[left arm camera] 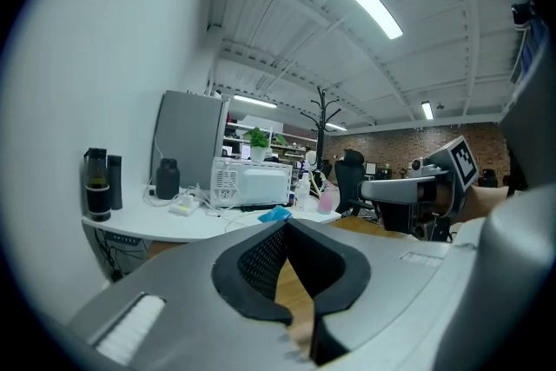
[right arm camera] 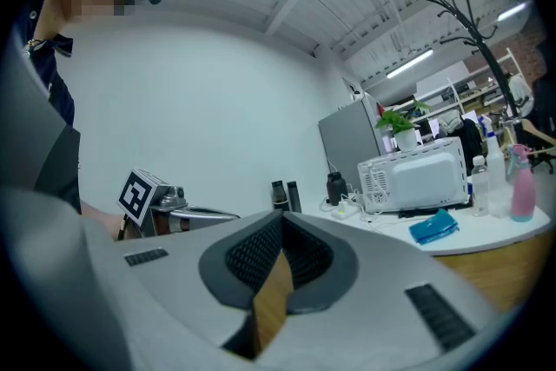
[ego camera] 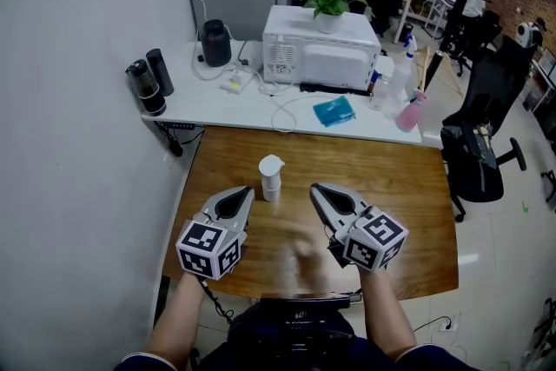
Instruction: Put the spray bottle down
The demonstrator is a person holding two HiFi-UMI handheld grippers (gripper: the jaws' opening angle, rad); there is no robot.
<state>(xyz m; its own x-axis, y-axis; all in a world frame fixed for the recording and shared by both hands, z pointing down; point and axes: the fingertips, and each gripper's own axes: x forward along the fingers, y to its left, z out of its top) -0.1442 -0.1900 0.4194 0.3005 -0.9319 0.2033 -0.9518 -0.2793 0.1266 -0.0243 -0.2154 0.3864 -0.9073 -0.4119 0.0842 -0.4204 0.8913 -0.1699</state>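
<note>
A small white spray bottle (ego camera: 271, 177) stands upright on the wooden table (ego camera: 408, 187), free of both grippers. My left gripper (ego camera: 246, 193) sits just below and left of it, jaws shut with nothing between them. To the bottle's right my right gripper (ego camera: 315, 188) is also shut and empty. The left gripper view shows its closed jaws (left arm camera: 287, 226) pointing over the table toward the white desk, with the right gripper (left arm camera: 417, 187) alongside. In the right gripper view the closed jaws (right arm camera: 280, 217) hide the bottle, and the left gripper (right arm camera: 165, 204) shows at the left.
Behind the table stands a white desk (ego camera: 252, 110) with a microwave (ego camera: 321, 50), a dark kettle (ego camera: 215, 43), a blue cloth (ego camera: 334, 110), bottles including a pink one (ego camera: 408, 113), and two dark flasks (ego camera: 152, 81). A wall runs along the left; an office chair (ego camera: 482, 143) stands at the right.
</note>
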